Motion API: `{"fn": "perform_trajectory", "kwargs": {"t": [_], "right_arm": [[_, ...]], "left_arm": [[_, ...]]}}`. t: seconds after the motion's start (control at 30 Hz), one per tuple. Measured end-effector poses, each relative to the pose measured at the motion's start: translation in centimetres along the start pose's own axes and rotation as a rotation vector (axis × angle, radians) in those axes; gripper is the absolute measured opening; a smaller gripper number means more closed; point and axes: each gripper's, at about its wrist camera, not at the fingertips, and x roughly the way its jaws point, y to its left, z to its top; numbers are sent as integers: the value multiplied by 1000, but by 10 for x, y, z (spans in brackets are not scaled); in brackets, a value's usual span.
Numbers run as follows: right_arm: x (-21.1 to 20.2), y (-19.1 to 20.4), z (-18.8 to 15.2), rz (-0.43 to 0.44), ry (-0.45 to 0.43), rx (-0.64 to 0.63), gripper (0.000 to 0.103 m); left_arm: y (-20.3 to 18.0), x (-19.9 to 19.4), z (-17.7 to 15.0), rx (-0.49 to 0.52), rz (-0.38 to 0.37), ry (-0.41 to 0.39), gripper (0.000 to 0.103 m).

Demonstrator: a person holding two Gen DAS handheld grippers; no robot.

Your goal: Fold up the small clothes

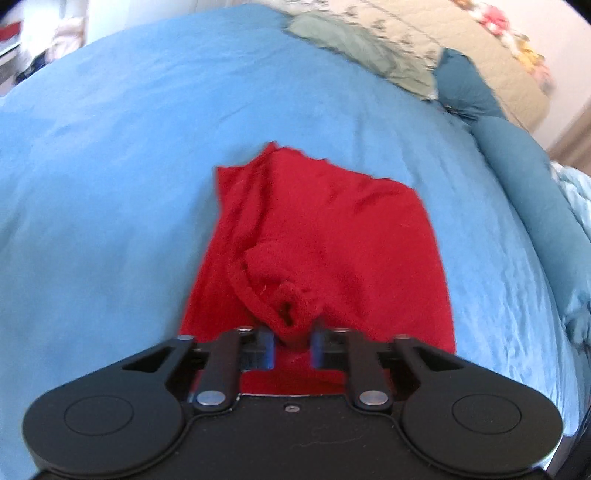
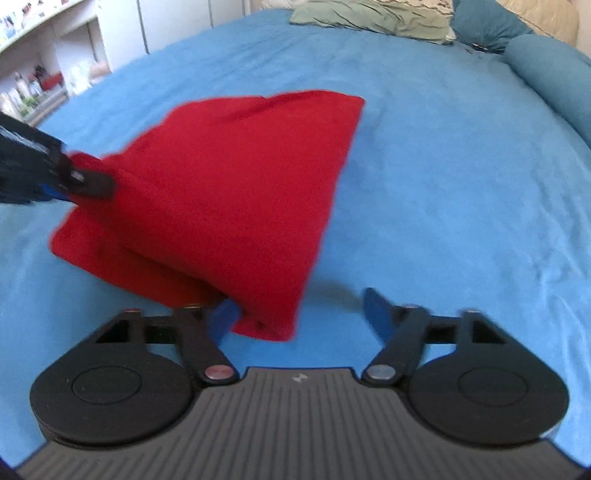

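A small red garment lies partly folded on the blue bedsheet. My left gripper is shut on a bunched near edge of it, and the cloth is pinched between the jaws. In the right wrist view the red garment forms a folded wedge, with the left gripper holding its left corner. My right gripper is open. Its jaws are spread wide, and the garment's near corner hangs by the left finger, not gripped.
A green-grey pillow and dark teal pillows lie at the bed's far right. A floral quilt lies behind them. Shelves with clutter stand beyond the bed's left edge.
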Motion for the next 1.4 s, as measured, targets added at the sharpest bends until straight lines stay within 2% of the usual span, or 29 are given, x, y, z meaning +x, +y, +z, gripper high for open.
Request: {"fn": "perform_trajectory", "kwargs": {"t": [0.07,0.17,0.4,0.47,0.6,0.77,0.87,0.9,0.93,0.97,1.0,1.17,1.3,1.4], "right_arm": [[-4,-3,0,-20,-19,21,74],[-7,-4,1,-19,-33,30,73],[-5,-6,0,1,-17,25,73],[-7,-6,-2,7,-18,21,73],[-12,-4,-6,25,-18,13,74],[-9,-2,-6,37,-21,16,74],[-7,2,-5,44,-23,9,74],[-6,3,-4,45,-24,6,74],[-4,4,-4,45,-24,2,74],[-4,5,-3,45,-25,-2,74],[-3,6,-2,44,-26,-6,74],[-6,11,2,47,-36,-37,74],[-2,14,0,45,-23,-68,74],[2,12,0,43,-11,-77,74]], "left_arm": [[9,-3,-4,-39,4,-3,48],[18,0,-7,-68,12,14,48],[34,-5,-4,-186,-73,-9,49],[36,-10,-2,-209,-102,-23,54],[36,-11,2,-203,-128,-23,57],[35,6,5,-211,-101,33,57],[35,17,6,-213,-76,57,51],[35,20,6,-211,-73,63,30],[32,23,8,-204,-74,74,14],[30,23,10,-192,-62,77,8],[27,20,13,-169,-52,64,8],[17,-31,24,-66,-73,-112,7],[31,-22,5,-43,20,-90,8],[43,1,-14,-54,47,-59,9]]}}
